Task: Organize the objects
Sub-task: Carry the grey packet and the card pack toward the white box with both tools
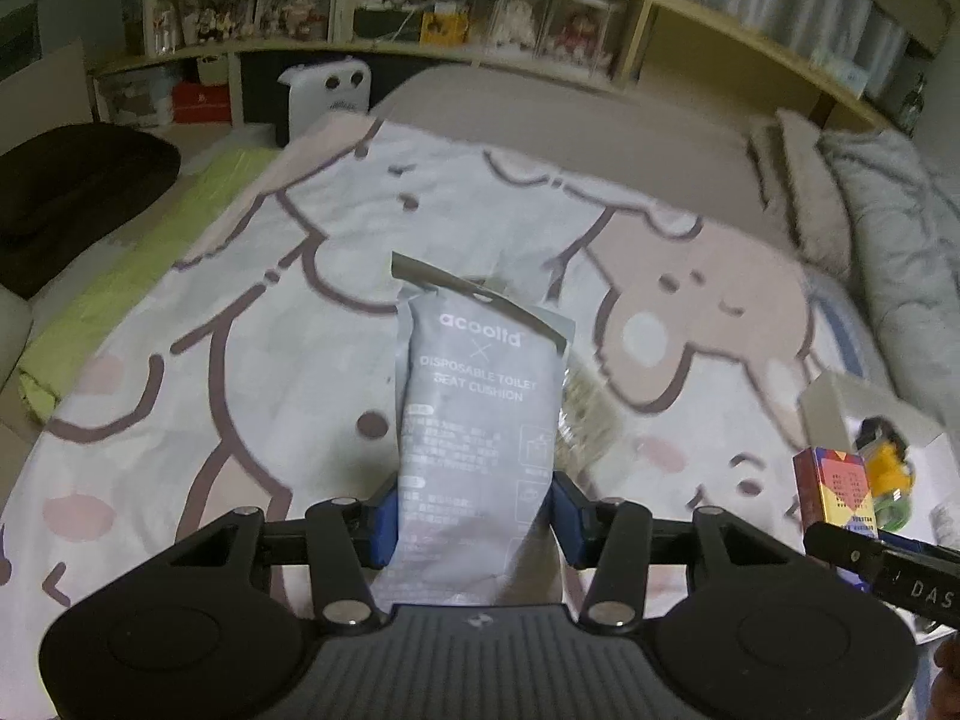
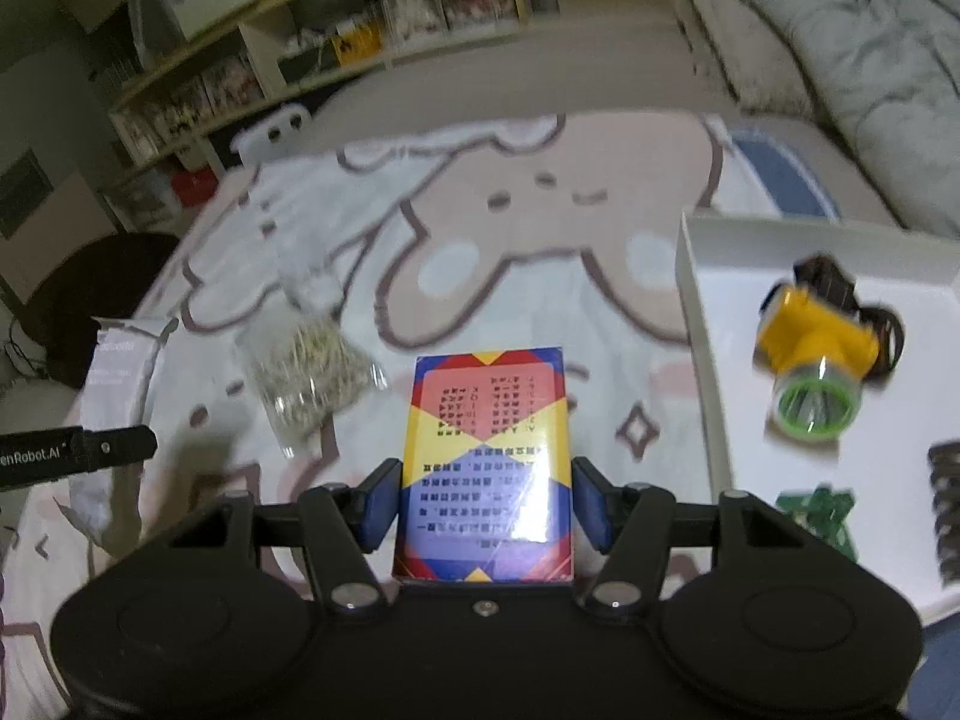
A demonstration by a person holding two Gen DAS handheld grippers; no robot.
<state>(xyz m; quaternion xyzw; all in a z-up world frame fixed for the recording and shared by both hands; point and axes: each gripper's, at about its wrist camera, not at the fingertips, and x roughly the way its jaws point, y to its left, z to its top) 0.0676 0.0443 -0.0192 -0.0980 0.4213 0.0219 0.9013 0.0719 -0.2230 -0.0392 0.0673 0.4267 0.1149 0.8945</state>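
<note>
My left gripper point(image 1: 474, 513) is shut on a grey pouch point(image 1: 480, 420) labelled "disposable toilet seat cushion" and holds it upright above the bed. My right gripper point(image 2: 487, 501) is shut on a colourful red, yellow and blue box point(image 2: 489, 456); the box also shows at the right edge of the left wrist view point(image 1: 834, 492). A white tray point(image 2: 696, 312) lies on the bed at the right and holds a yellow headlamp point(image 2: 816, 354), a green item point(image 2: 819, 516) and a dark coiled item point(image 2: 945, 510). The grey pouch also shows at the left in the right wrist view point(image 2: 117, 372).
A clear bag of pale small pieces point(image 2: 306, 372) lies on the cartoon-print blanket point(image 1: 240, 300) between the grippers. A grey quilt point(image 2: 840, 42) is piled at the back right. Shelves with figures point(image 1: 390, 6) line the far wall. A dark cushion point(image 1: 72, 192) sits at the left.
</note>
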